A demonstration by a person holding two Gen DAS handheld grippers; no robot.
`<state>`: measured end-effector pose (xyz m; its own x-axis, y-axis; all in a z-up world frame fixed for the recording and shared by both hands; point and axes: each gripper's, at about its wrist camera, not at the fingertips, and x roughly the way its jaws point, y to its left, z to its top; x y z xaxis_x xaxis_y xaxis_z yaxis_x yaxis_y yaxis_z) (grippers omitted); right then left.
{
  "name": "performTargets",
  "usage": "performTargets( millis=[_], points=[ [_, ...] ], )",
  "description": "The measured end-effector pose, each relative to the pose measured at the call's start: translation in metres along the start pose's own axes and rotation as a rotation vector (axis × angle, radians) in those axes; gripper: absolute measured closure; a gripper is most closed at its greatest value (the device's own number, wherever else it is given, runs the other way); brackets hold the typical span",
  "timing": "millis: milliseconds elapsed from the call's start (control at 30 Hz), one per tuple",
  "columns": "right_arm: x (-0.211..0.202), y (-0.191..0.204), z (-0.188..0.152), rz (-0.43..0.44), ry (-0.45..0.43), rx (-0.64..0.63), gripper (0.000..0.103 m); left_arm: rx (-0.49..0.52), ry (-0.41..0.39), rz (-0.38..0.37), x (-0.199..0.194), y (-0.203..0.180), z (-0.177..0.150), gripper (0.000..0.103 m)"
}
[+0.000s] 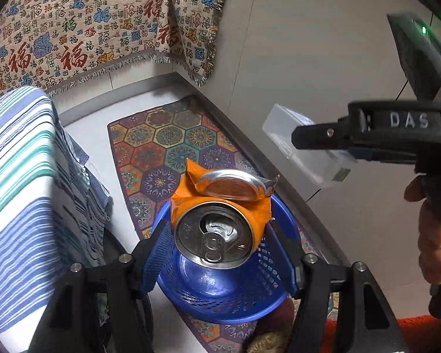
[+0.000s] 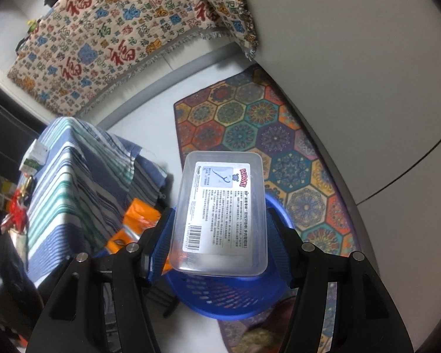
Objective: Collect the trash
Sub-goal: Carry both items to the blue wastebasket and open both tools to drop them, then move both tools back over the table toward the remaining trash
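Note:
My left gripper [image 1: 217, 231] is shut on a crushed orange drink can [image 1: 214, 235], whose silver top and pull tab face the camera. The can hangs over the round blue plastic basket [image 1: 220, 297] that stands on the floor. My right gripper [image 2: 220, 217] is shut on a clear plastic box [image 2: 220, 214] with a printed label and a barcode, also above the blue basket [image 2: 229, 300]. In the left wrist view the clear box [image 1: 305, 147] is up at the right, apart from the can. The orange can [image 2: 138, 223] shows left of the box in the right wrist view.
The basket sits on a colourful hexagon-pattern rug [image 2: 264, 135] beside the white wall [image 1: 308, 44]. To the left stands a table under a blue striped cloth [image 2: 73, 182], with small items at its far edge. A patterned blanket [image 1: 88, 23] covers furniture behind. A hand [image 1: 435, 235] grips the right tool.

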<state>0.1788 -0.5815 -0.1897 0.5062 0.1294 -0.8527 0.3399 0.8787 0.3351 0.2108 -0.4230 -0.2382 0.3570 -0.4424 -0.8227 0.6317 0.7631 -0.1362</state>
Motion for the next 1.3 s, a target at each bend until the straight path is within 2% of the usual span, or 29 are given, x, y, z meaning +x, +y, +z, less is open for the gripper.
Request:
performTargets(
  millis=[100,167,233,400,533,667,867,1000,1133,1300],
  points=[
    [0.000,0.001,0.003,0.008,-0.010,0.005,0.039,0.013,-0.004,0.007,0.005,-0.005,-0.002,0.036],
    [-0.001,-0.001,0.006,0.017,-0.024,0.016,0.034,0.030,0.005,0.019,0.013,-0.007,-0.002,0.035],
    [-0.006,-0.003,0.008,0.021,-0.051,0.029,0.029,0.033,0.033,0.020,0.023,-0.009,-0.002,0.026],
    [-0.024,-0.002,0.012,-0.023,-0.131,0.029,0.027,0.019,0.052,-0.002,0.028,-0.011,-0.002,0.024],
    [-0.044,0.006,0.015,-0.081,-0.217,-0.016,0.024,-0.017,0.001,-0.028,0.000,-0.004,0.002,0.024],
    [-0.068,0.019,0.014,-0.143,-0.339,-0.066,0.019,-0.067,-0.067,-0.052,-0.048,0.004,0.002,0.024],
    [-0.092,0.055,0.007,-0.158,-0.458,-0.130,0.017,-0.085,-0.161,-0.064,-0.130,0.019,-0.014,0.024],
    [-0.097,0.092,-0.005,-0.120,-0.486,-0.190,0.015,-0.104,-0.185,-0.043,-0.170,0.044,-0.037,0.024],
    [-0.090,0.136,-0.022,-0.059,-0.458,-0.268,0.015,-0.155,-0.181,0.016,-0.201,0.086,-0.070,0.024],
    [-0.071,0.208,-0.054,-0.006,-0.418,-0.426,0.015,-0.214,-0.171,0.171,-0.231,0.153,-0.115,0.024]
  ],
)
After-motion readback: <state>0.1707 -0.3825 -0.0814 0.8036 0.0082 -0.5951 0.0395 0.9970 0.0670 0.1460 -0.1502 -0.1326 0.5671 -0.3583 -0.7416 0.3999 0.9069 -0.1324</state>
